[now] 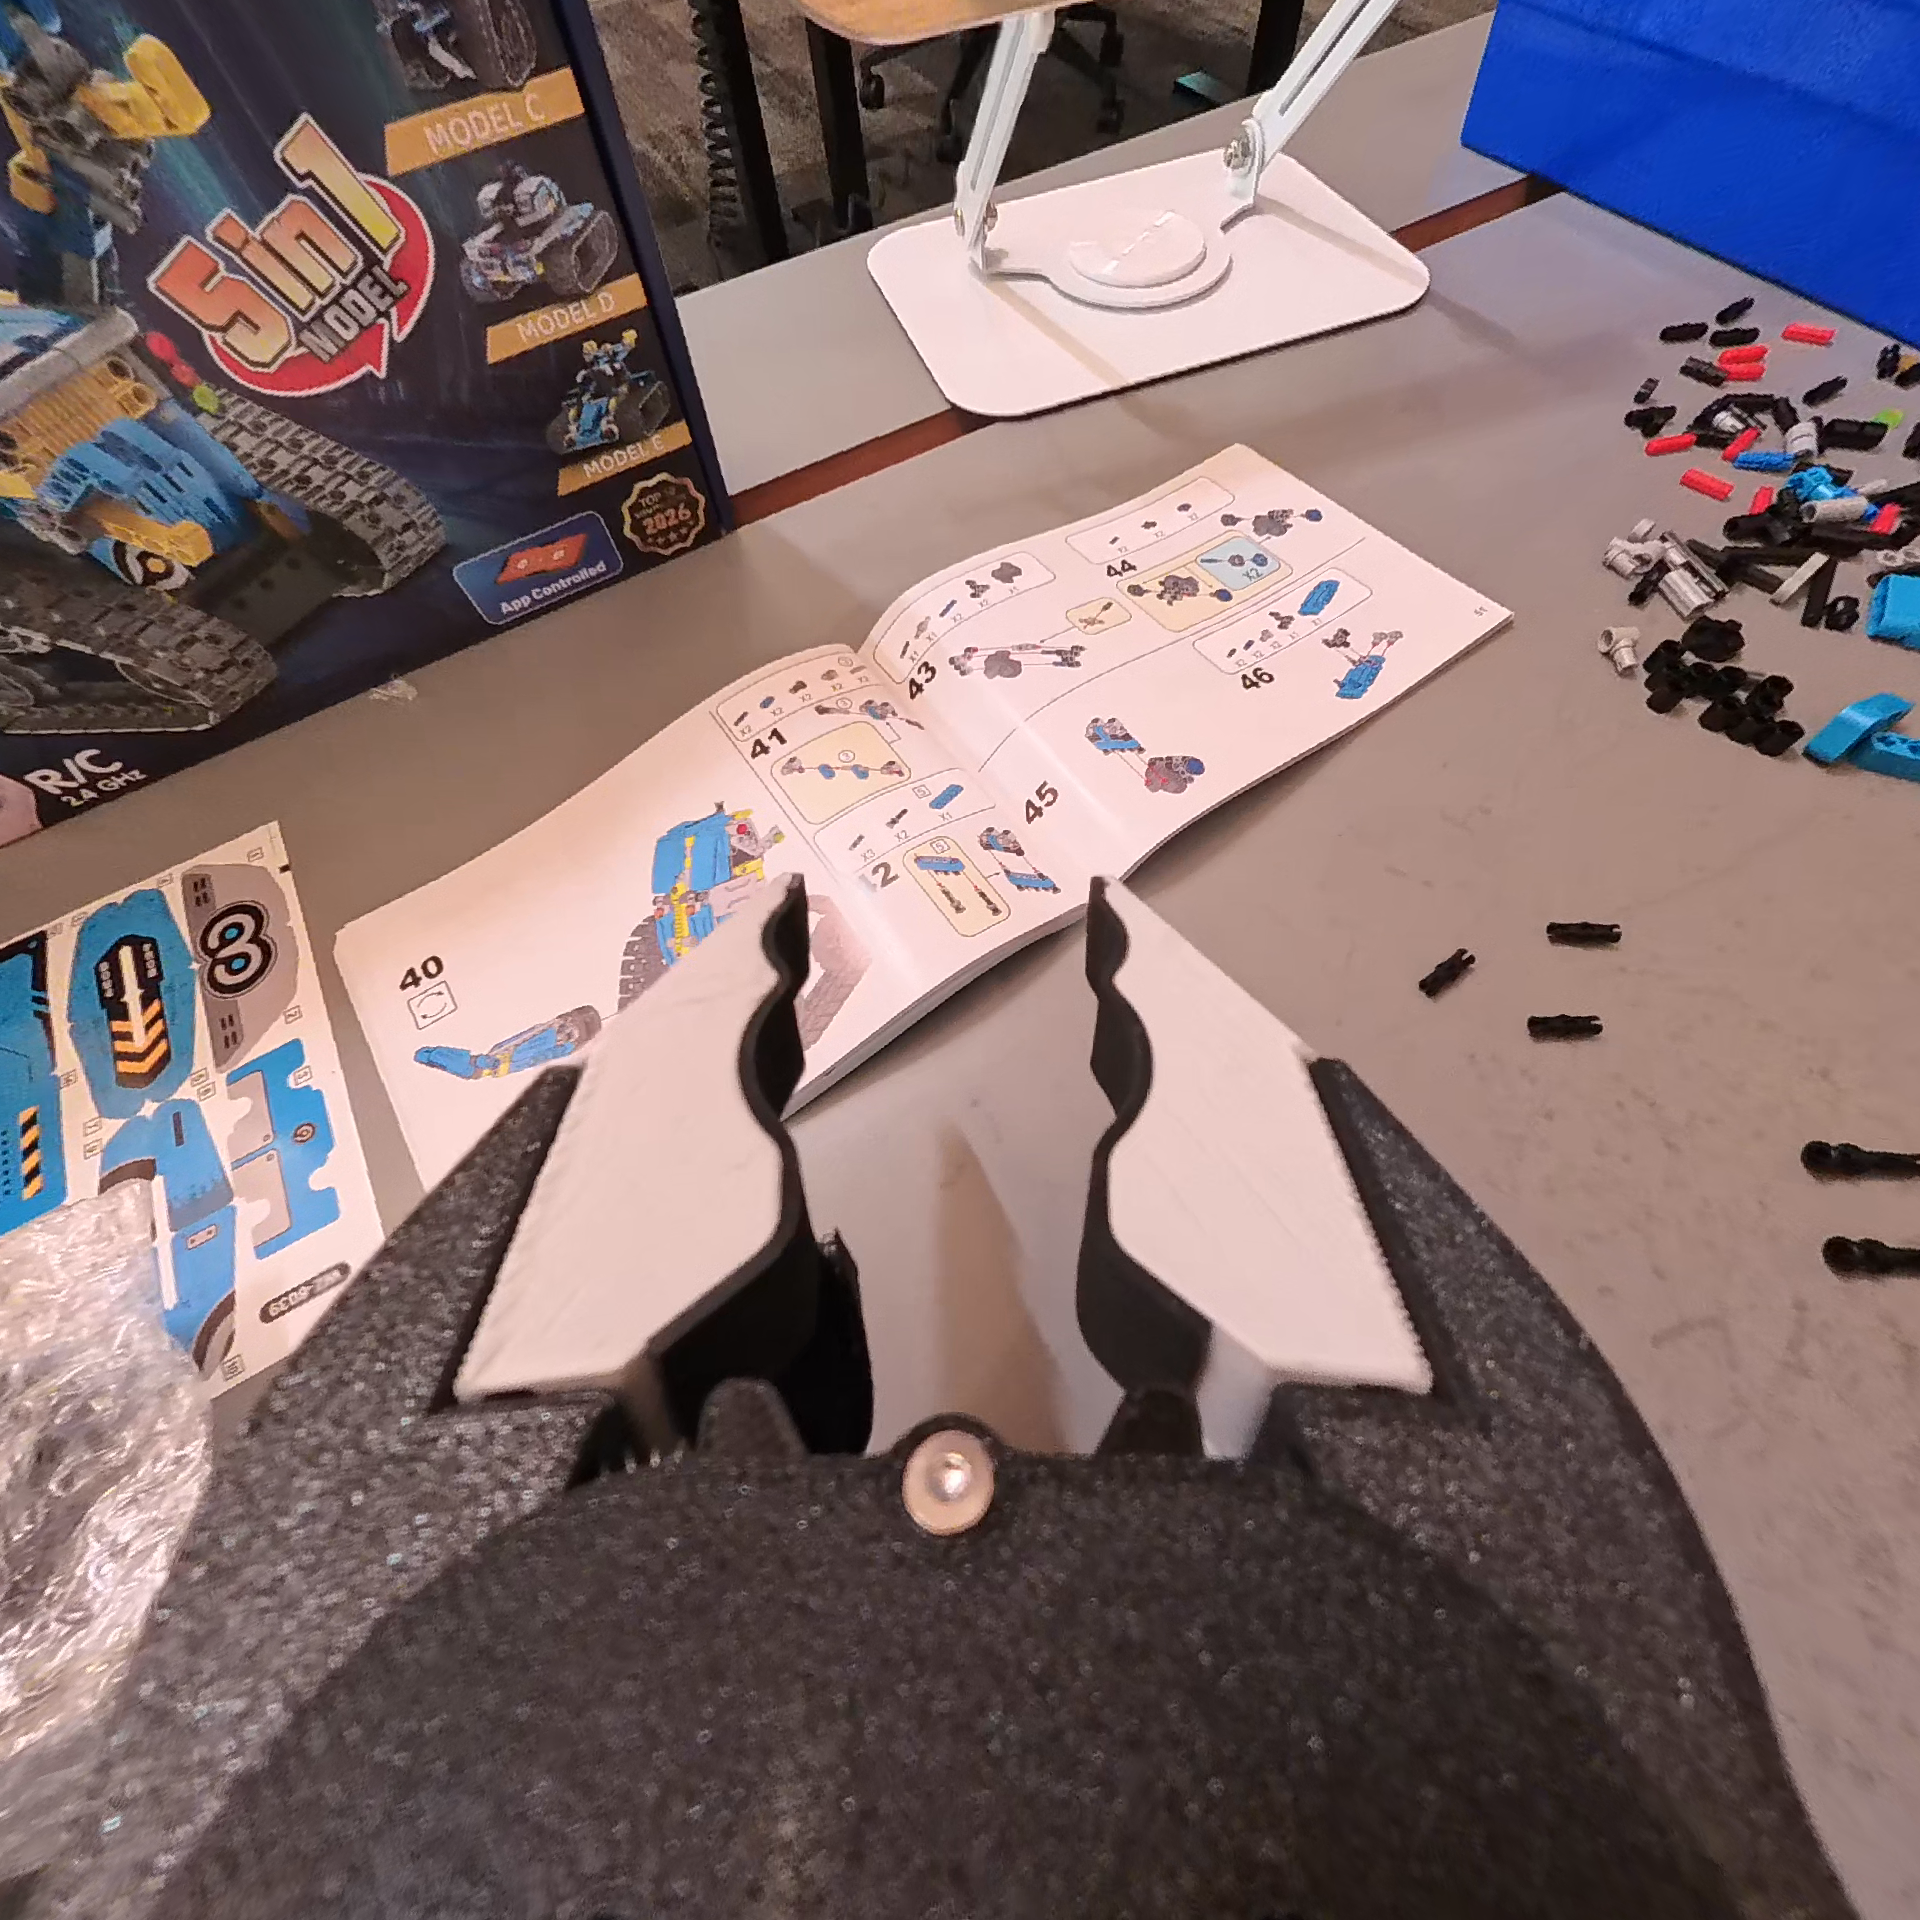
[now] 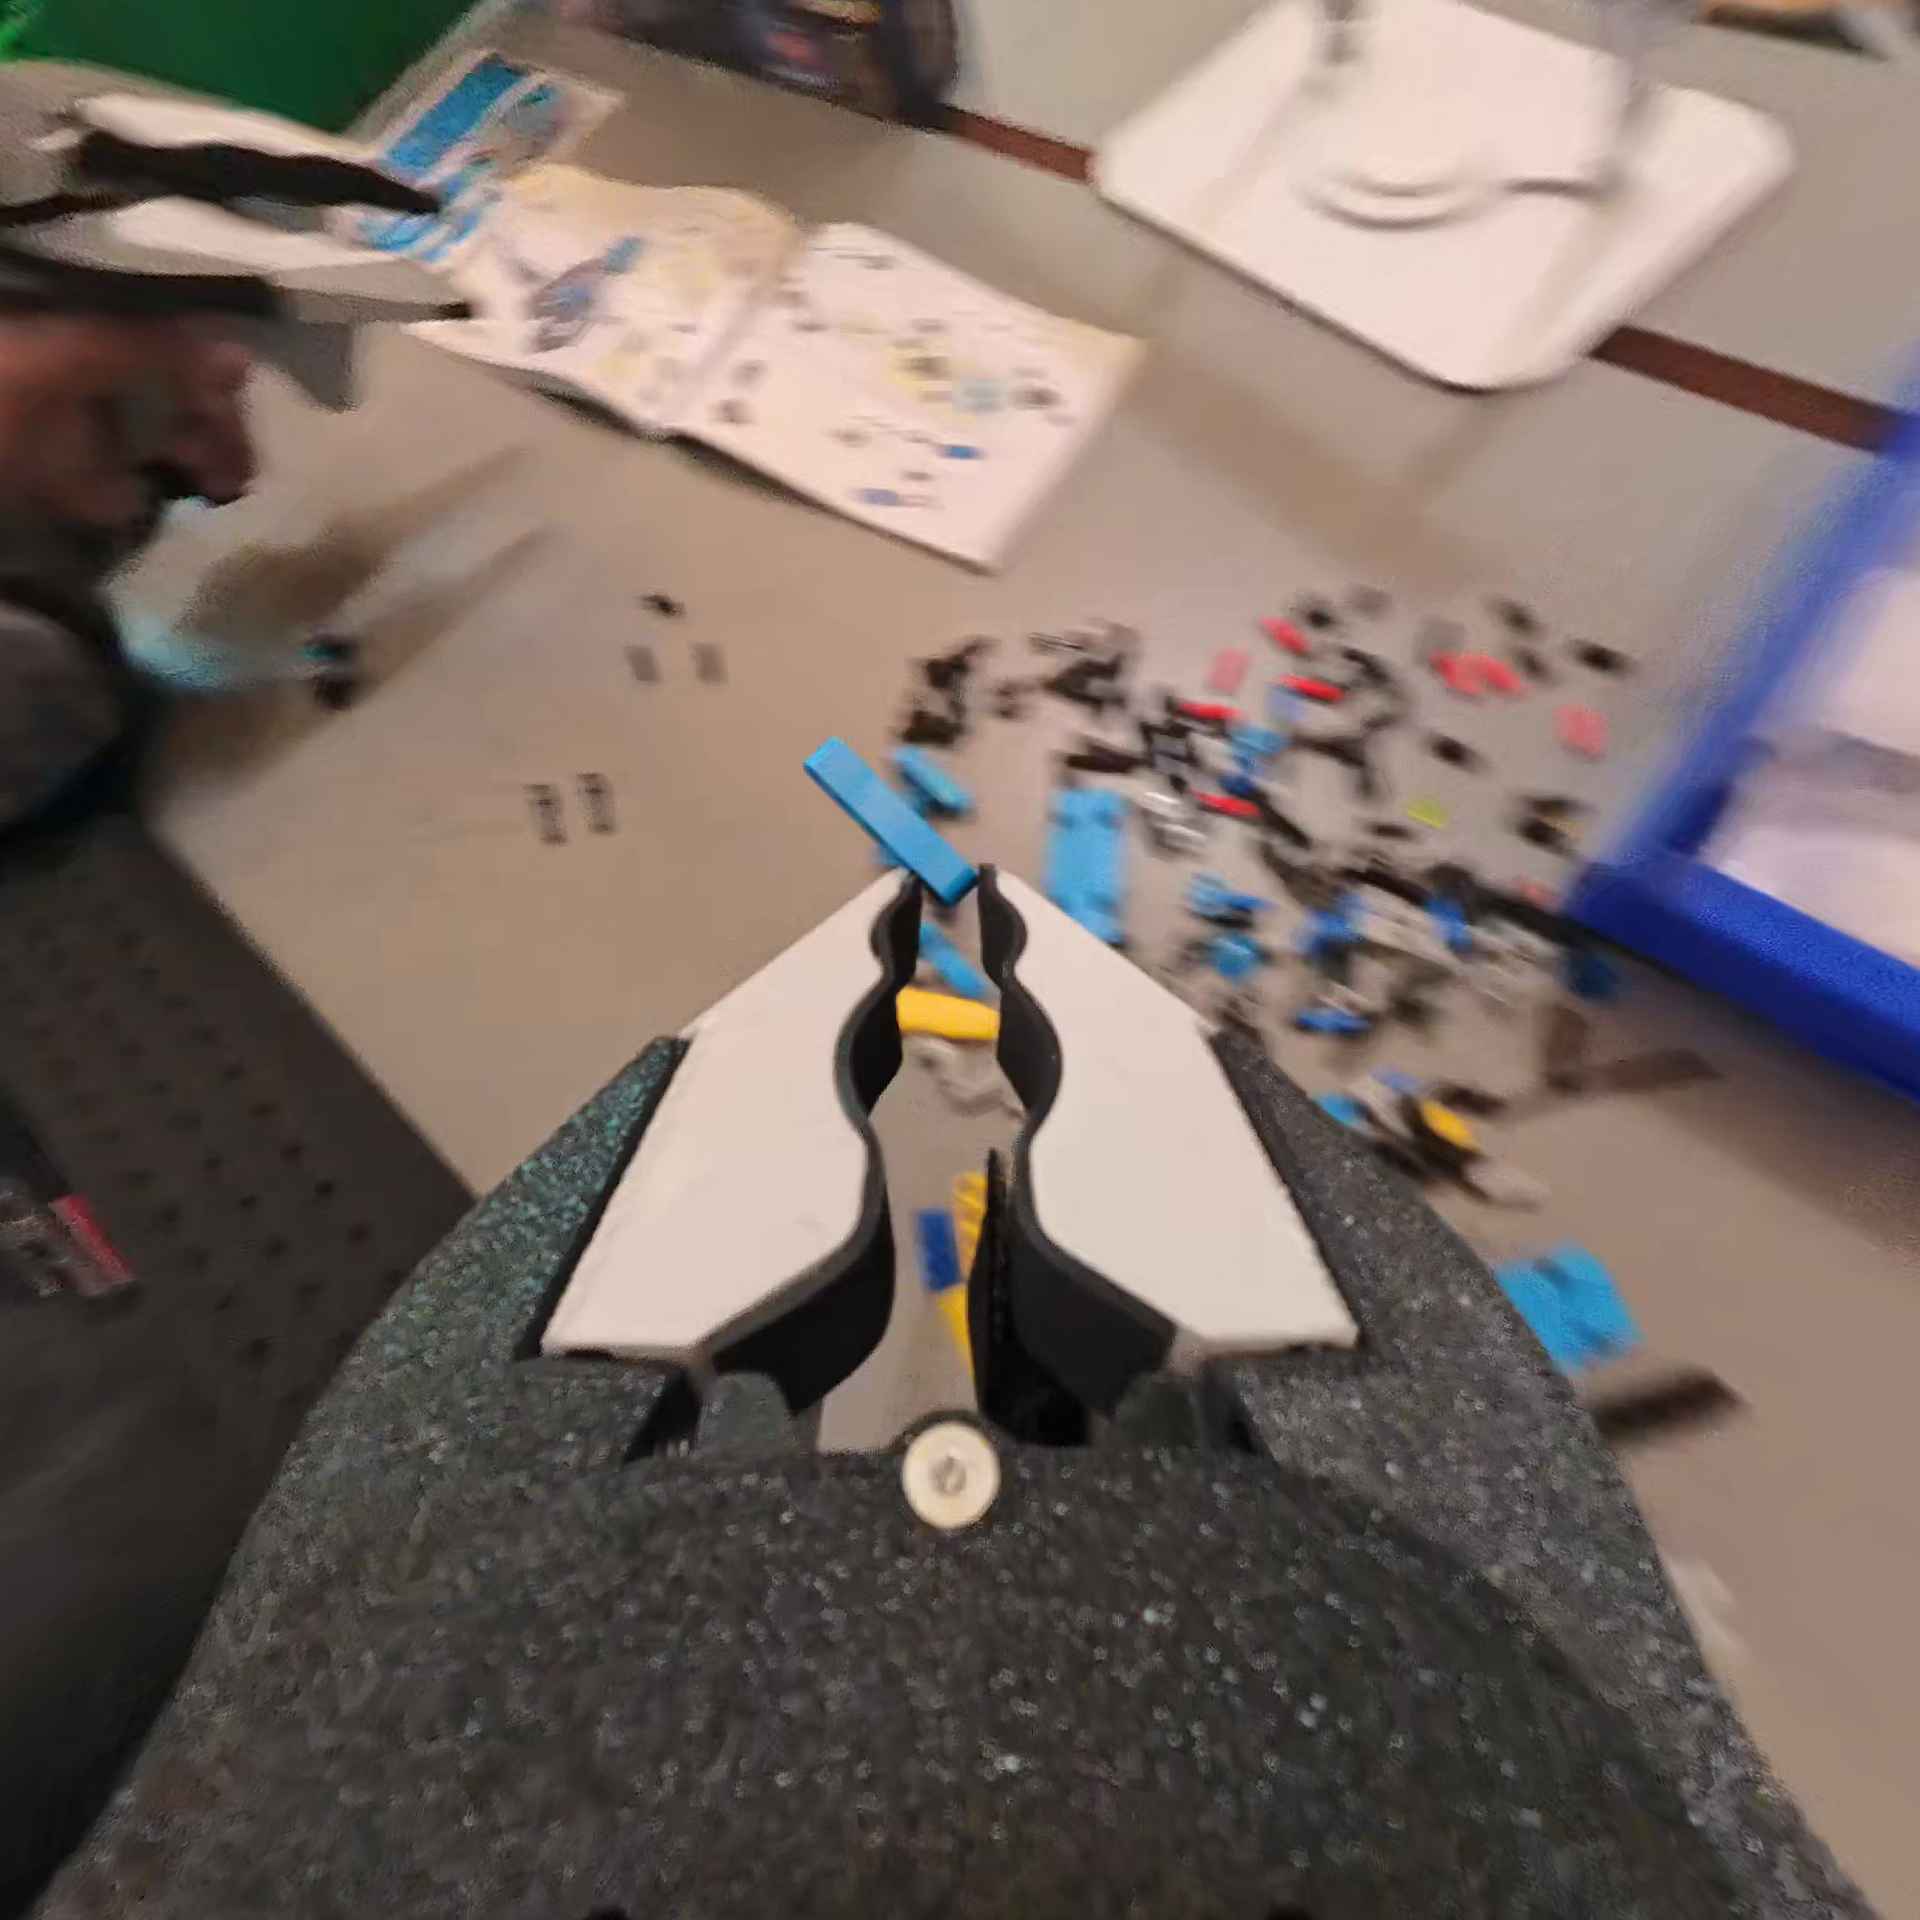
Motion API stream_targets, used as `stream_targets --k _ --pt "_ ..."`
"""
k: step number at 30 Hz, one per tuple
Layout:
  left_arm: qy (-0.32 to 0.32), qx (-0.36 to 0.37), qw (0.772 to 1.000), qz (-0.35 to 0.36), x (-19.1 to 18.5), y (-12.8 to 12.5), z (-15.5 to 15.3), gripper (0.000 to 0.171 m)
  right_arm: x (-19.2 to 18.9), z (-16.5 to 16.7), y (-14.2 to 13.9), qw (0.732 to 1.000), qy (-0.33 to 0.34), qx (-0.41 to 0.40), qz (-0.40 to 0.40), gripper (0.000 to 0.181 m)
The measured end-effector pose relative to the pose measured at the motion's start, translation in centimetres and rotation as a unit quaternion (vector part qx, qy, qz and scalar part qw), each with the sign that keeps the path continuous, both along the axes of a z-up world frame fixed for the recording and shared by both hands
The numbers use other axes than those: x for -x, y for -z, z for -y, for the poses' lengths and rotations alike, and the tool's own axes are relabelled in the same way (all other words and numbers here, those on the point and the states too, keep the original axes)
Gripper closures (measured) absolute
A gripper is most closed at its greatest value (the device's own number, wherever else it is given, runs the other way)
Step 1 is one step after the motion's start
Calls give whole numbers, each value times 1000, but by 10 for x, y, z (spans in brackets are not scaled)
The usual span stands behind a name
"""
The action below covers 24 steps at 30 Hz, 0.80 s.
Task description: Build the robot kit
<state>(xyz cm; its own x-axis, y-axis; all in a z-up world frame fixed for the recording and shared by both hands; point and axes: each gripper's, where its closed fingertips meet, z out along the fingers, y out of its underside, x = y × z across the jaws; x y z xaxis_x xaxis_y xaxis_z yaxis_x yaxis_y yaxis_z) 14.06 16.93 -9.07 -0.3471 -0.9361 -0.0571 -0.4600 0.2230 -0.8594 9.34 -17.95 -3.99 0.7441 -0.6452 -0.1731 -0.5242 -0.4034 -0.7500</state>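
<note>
Tongs on the right (image 2: 948, 881) are pinched on a flat blue brick (image 2: 888, 819) above scattered parts (image 2: 1299, 790); left tongs (image 1: 945, 896) are held spread over an open booklet (image 1: 935, 748) on the counter (image 1: 1351, 1039).

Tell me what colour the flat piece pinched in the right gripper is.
Blue. The flat piece sticks out from the right gripper fingertips, clearest in the right wrist view.

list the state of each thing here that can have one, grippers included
left gripper: open, empty, above the booklet
right gripper: shut on the blue flat piece
blue flat piece: pinched at one end, off the table
instruction booklet: open, lying flat
sticker sheet: flat on the table
loose pieces: scattered, unassembled
toy box: standing upright
</note>
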Motion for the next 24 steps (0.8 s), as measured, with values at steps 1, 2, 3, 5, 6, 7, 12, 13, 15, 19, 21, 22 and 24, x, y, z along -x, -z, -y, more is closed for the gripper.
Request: stream_targets --k 1,2,3,5,6,7,12,13,15,19,21,22,24 --pt "0 2 1000 -2 0 1 0 118 13 -30 4 999 -33 -1 -5 170" --pt "-1 4 1000 -3 1 1 -1 118 26 -61 10 998 -65 -10 -16 170" --pt "-1 5 1000 -4 1 1 -1 118 39 -91 18 994 -98 -23 -34 170" --pt "1 10 1000 -7 2 1 -2 120 59 -143 39 985 -154 -30 -72 170" --pt "5 13 1000 -10 3 2 -1 121 63 -161 52 982 -172 -4 -84 170" --pt "14 18 1000 -13 5 2 1 123 65 -175 63 978 -187 28 -85 170" --pt "43 30 999 2 13 -6 4 128 42 -223 89 965 -230 120 -49 170" --pt "44 28 999 -1 14 -5 3 128 39 -228 94 963 -233 123 -57 170" --pt "51 27 998 -11 15 -1 4 129 39 -236 101 961 -243 116 -71 170" --pt "66 22 997 -27 17 6 8 135 43 -233 114 962 -239 120 -49 170" --pt "69 20 997 -32 17 8 8 138 44 -229 122 963 -232 125 -47 170" --pt "67 21 997 -34 17 10 8 138 45 -229 123 965 -230 119 -45 170" --pt "62 21 997 -39 16 12 5 138 44 -228 123 965 -231 113 -47 170"
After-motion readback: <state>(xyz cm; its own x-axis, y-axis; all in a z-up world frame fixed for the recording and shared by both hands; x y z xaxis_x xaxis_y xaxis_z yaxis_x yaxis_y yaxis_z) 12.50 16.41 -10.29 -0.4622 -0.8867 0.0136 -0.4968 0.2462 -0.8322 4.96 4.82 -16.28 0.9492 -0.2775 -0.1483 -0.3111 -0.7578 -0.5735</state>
